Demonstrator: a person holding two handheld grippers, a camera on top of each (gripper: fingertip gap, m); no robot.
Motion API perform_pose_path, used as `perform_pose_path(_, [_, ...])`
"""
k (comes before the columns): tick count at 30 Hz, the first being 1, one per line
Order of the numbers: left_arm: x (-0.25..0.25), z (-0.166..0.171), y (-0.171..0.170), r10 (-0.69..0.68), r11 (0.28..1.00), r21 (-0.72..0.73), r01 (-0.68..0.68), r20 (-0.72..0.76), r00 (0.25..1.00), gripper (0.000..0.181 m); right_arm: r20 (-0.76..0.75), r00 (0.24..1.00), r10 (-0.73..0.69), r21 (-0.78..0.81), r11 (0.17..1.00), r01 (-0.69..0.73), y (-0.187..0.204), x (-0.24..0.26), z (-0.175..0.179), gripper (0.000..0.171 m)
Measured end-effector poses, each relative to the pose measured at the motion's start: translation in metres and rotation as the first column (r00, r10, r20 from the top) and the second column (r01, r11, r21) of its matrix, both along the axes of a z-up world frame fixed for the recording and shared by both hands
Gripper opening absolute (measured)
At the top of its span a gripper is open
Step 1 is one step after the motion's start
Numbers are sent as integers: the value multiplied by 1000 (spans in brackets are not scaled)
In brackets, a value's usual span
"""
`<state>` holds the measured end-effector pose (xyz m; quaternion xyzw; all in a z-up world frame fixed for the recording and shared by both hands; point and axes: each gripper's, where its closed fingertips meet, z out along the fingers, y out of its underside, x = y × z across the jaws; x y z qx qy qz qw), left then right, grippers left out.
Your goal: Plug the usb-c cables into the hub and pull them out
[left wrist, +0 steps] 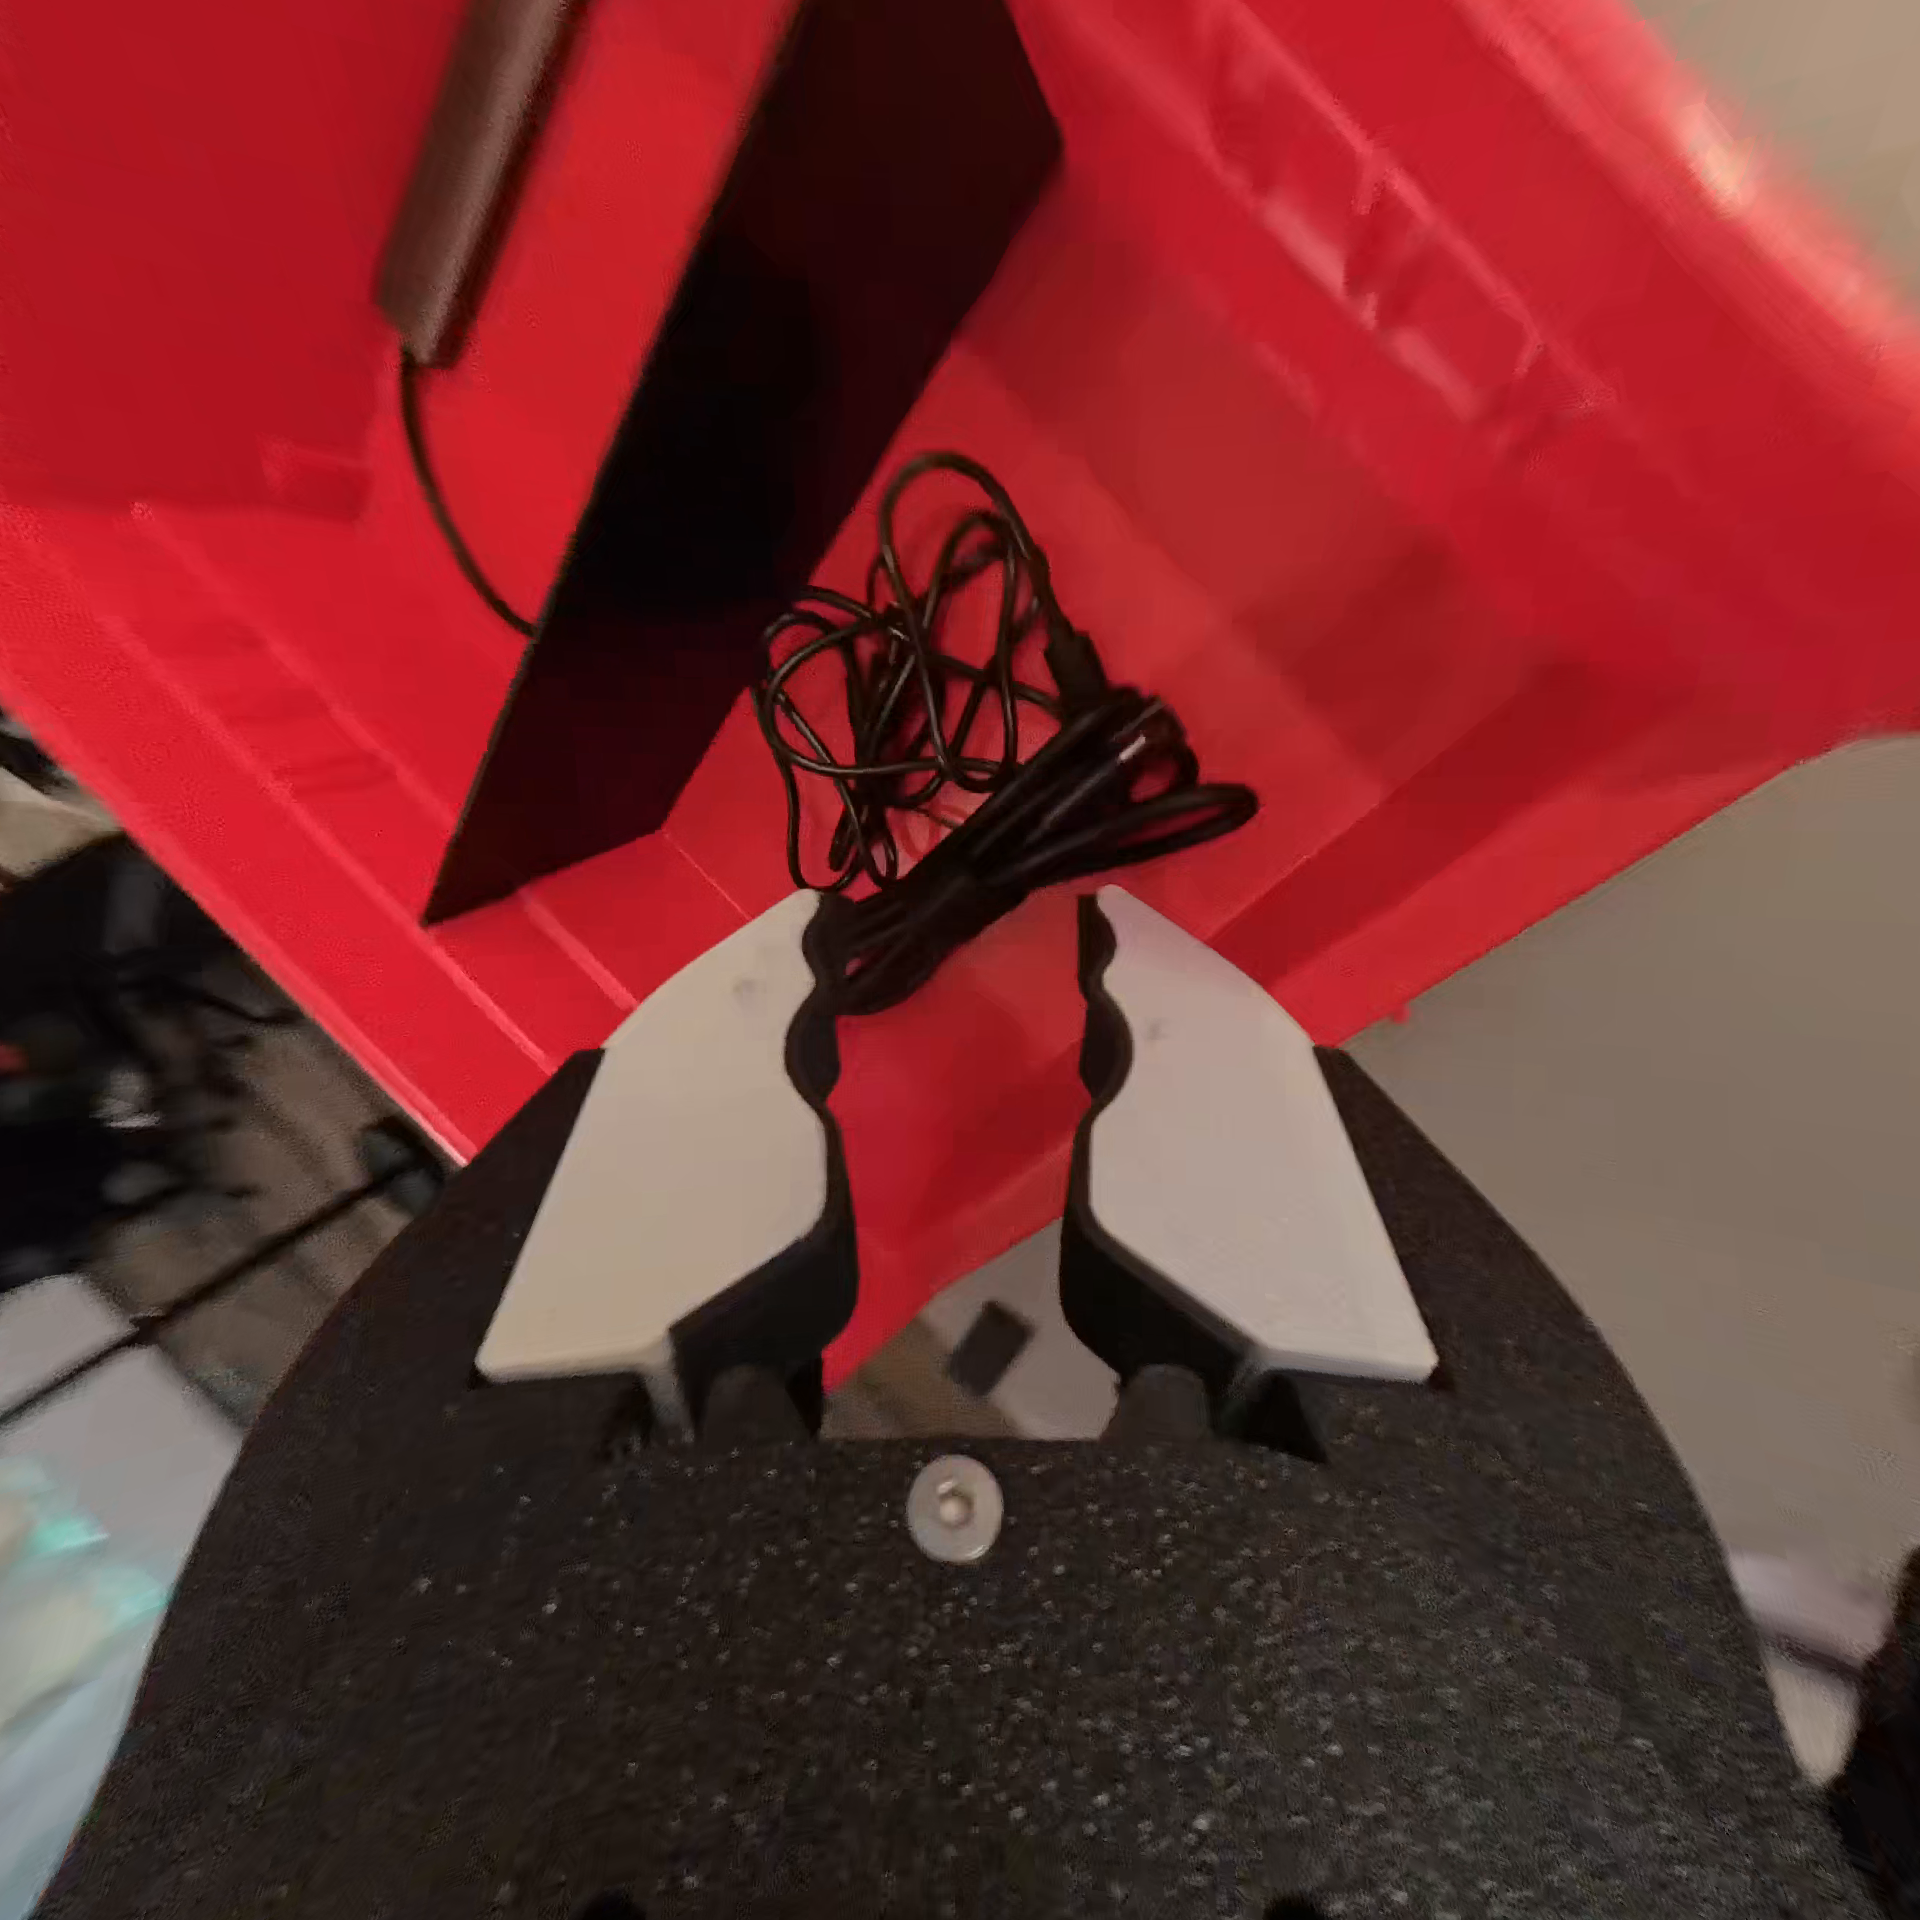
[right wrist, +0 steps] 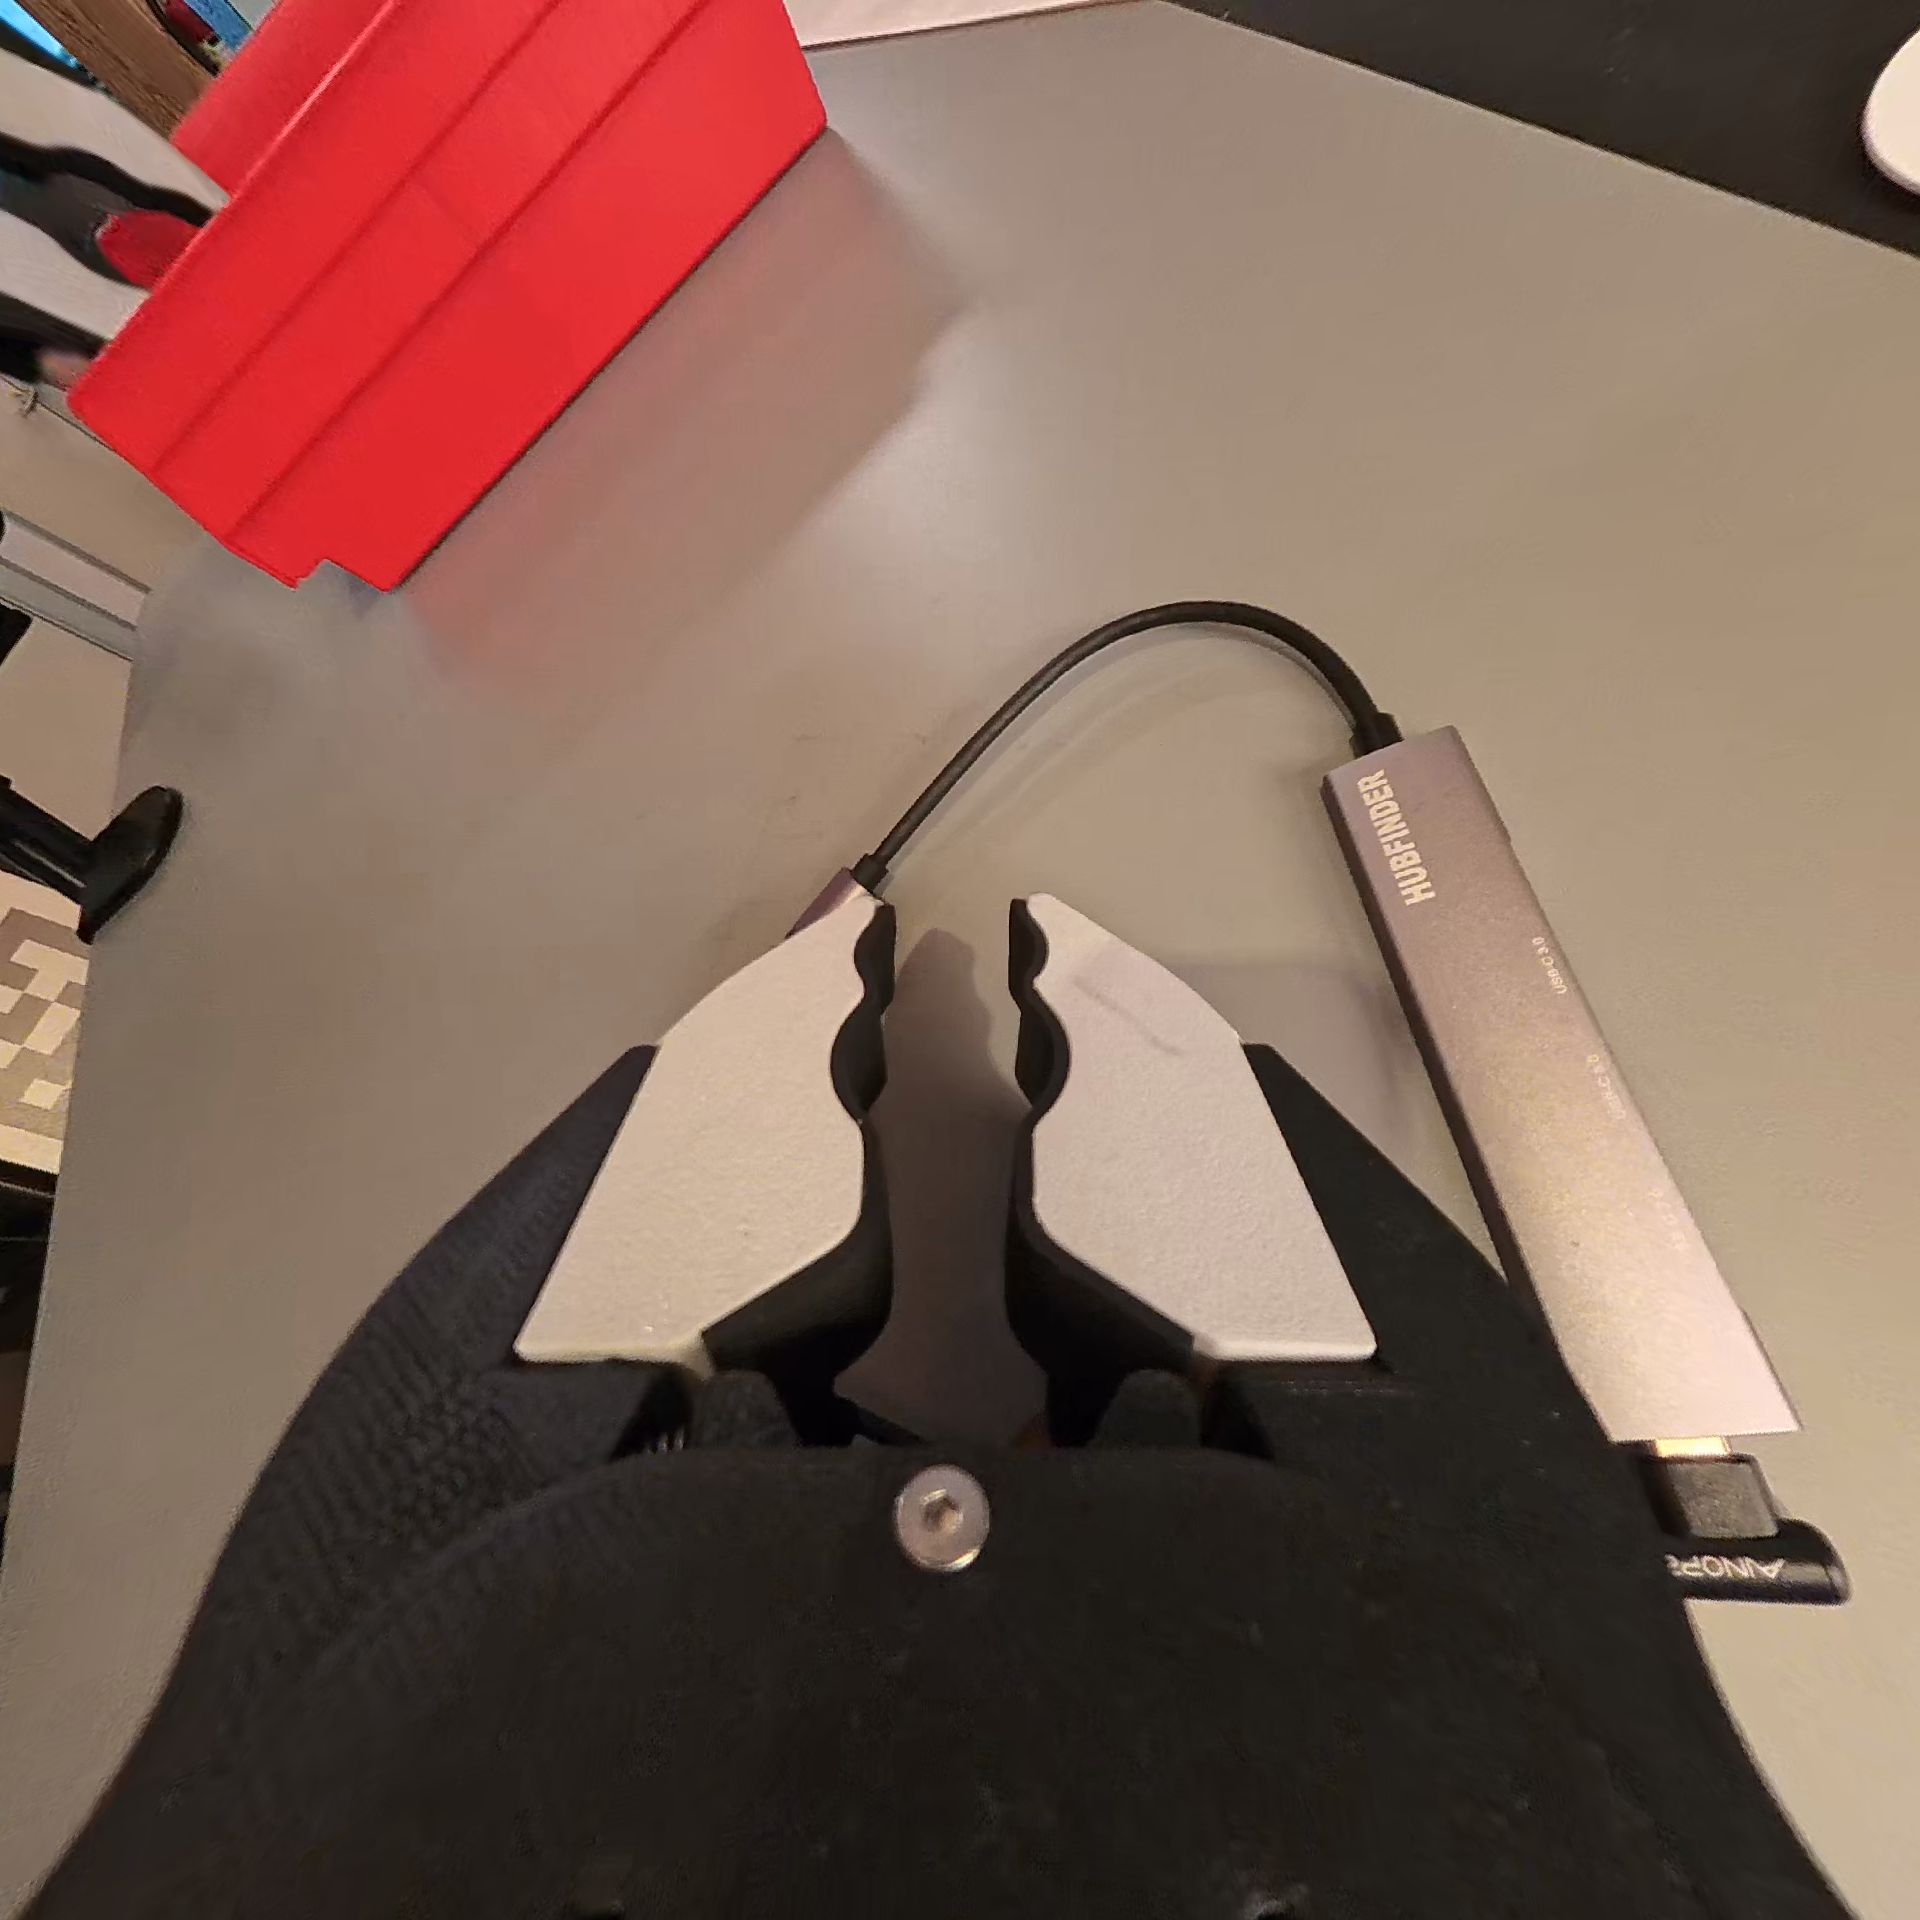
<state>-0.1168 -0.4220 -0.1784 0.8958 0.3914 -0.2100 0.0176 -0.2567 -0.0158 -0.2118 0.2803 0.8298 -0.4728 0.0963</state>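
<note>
Grey and matt, the table (right wrist: 1247, 364) carries a large red plastic bin (right wrist: 447, 281) at its far left and, nearer and to the right, a slim grey metal hub (right wrist: 1558, 1081) lying flat. A black angled plug (right wrist: 1725, 1522) sits in the hub's near end, and the hub's own short black lead (right wrist: 1091, 675) curves from its far end round to a grey connector (right wrist: 831, 902) resting on the table.

The right gripper (right wrist: 951, 920) hovers low over the table with its white fingers (right wrist: 1132, 1132) spread a little and nothing between them. The grey connector lies just beside the left fingertip, apparently partly under it; whether they touch cannot be told. The hub lies just right of the right finger, outside the gap.

Over the bin, the left gripper (left wrist: 951, 914) has its fingers (left wrist: 675, 1122) spread wide. A tangled bundle of thin black usb-c cables (left wrist: 966, 727) lies on the bin floor, its near loops running into the gap at the fingertips, close against the left one but not pinched. A black panel (left wrist: 748, 468) and a dark bar-shaped device (left wrist: 468, 177) lie farther back in the bin.

The step in hand looks like fetching a cable. The next move probably calls for closing the left fingers on one strand near its plug rather than on the whole bundle, which could lift as a knot.
</note>
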Motion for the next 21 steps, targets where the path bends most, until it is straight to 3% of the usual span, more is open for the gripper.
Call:
perform_pose_path(1, [-1, -5, -2, -61, 996, -65, 65, 59, 996, 45, 5, 1000, 0, -6, 1000, 1, 0, 0, 0, 21])
perform_pose_path(5, [-3, -26, 8, -209, 969, -83, 233, 229, 951, 41, 21, 1000, -4, -28, 1000, 5, 1, 0, 2, 21])
perform_pose_path(10, [5, -53, -9, -210, 947, -148, 286, 389, 897, 36, 31, 1000, -7, -41, 999, 8, 1, -1, 4, 21])
perform_pose_path(15, [2, -33, -15, -179, 957, -166, 239, 313, 933, 22, 43, 999, -10, -55, 998, 12, 2, -2, 5, 21])
perform_pose_path(21, [-3, 35, -14, -124, 983, -128, 131, 66, 990, 19, 73, 997, -5, -68, 998, 10, 2, -2, 5, 21])
